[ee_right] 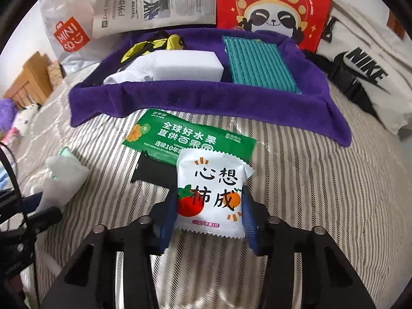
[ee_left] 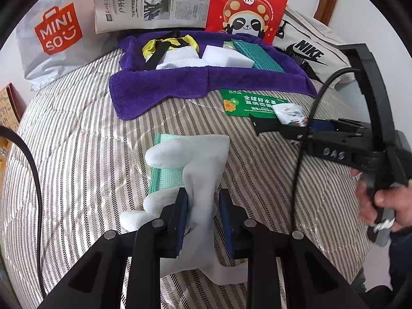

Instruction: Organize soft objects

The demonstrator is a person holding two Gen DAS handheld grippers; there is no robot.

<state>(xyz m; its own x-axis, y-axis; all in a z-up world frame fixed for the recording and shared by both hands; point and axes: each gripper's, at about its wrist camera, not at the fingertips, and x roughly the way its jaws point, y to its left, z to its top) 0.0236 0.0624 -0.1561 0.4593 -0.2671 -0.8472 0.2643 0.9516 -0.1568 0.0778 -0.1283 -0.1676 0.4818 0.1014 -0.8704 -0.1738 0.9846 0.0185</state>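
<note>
My left gripper (ee_left: 203, 216) is shut on a white glove (ee_left: 198, 170), which drapes over a folded mint cloth (ee_left: 164, 177) on the striped bed. My right gripper (ee_right: 209, 208) is shut on a white snack packet (ee_right: 211, 193) printed with a tomato and an orange; it also shows in the left wrist view (ee_left: 288, 113). Behind lies a purple towel (ee_right: 180, 97) shaped like a tray, holding a white sponge block (ee_right: 185, 67), a teal cloth (ee_right: 257, 61), a white towel (ee_left: 180, 56) and a yellow-black item (ee_left: 167, 43).
A green fruit-shop packet (ee_right: 185, 139) lies in front of the purple towel, with a black piece (ee_right: 152, 172) beside it. A Miniso bag (ee_left: 54, 36), a newspaper (ee_left: 152, 0), a red panda bag (ee_left: 247, 7) and a Nike bag (ee_right: 365, 64) line the back.
</note>
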